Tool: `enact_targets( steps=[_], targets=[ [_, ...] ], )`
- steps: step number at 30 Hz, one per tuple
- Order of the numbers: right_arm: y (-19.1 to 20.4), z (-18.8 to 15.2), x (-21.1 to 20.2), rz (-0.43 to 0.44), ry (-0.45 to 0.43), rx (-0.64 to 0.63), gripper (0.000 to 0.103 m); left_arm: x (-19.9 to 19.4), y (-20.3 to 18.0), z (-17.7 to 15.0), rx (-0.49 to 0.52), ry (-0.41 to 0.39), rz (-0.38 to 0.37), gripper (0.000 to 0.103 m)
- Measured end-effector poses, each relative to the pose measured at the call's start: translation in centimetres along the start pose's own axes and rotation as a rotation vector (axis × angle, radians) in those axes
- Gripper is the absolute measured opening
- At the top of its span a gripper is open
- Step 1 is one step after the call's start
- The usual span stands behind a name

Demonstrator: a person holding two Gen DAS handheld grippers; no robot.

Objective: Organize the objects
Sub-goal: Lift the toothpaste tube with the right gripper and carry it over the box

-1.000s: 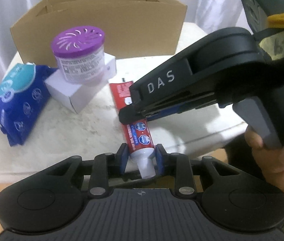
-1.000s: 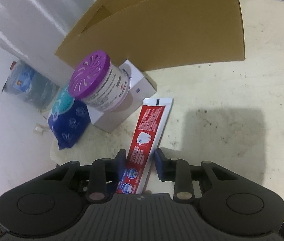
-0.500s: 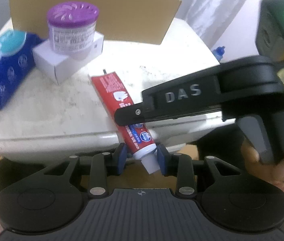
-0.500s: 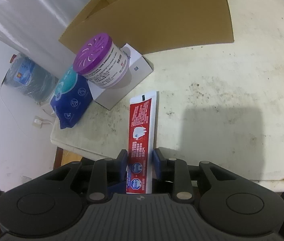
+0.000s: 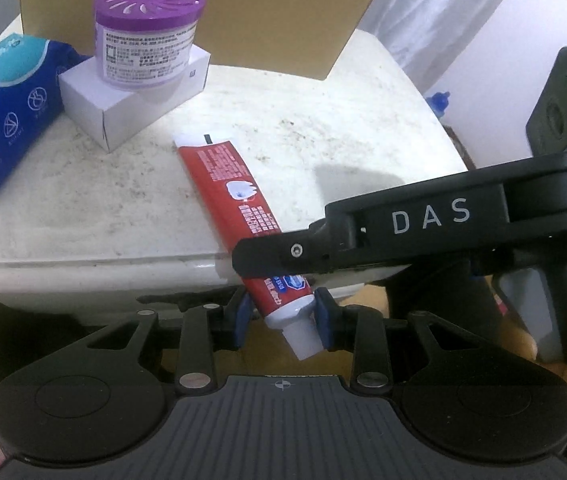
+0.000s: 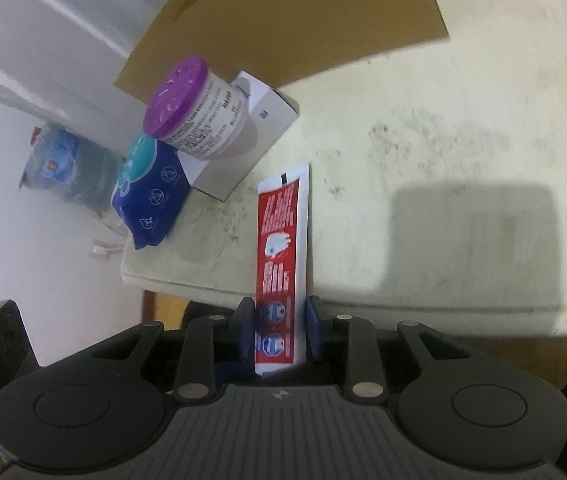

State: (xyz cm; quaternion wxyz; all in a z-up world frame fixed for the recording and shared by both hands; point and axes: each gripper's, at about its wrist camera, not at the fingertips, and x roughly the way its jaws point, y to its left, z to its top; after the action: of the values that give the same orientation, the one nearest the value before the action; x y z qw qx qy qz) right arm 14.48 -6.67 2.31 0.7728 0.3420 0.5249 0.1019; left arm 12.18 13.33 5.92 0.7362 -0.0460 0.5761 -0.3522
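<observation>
Currently you are clamping the toothpaste tube (image 5: 239, 216) with both grippers, left gripper (image 5: 281, 318) gripping the cap end, right gripper (image 6: 279, 330) gripping the body, tube overhanging the table (image 5: 83, 208) edge, water jug (image 6: 63, 164) showing only in the right wrist view, tube now dragged nearer the edge than before.

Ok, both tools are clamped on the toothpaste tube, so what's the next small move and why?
Probably lift the toothpaste tube clear of the table toward the cardboard box. The left tool is shut near its white cap, the right tool is shut on its body, and the crimped end points at the box.
</observation>
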Motion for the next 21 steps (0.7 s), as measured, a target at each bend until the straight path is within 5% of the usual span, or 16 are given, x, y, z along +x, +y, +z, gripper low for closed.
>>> enact_targets(
  steps=[21],
  targets=[
    [1.1,0.0,-1.2,0.049,-0.056,-0.054,0.031,-1.4,-2.8,-0.1,0.147,-0.079,0.144,0.032]
  ],
)
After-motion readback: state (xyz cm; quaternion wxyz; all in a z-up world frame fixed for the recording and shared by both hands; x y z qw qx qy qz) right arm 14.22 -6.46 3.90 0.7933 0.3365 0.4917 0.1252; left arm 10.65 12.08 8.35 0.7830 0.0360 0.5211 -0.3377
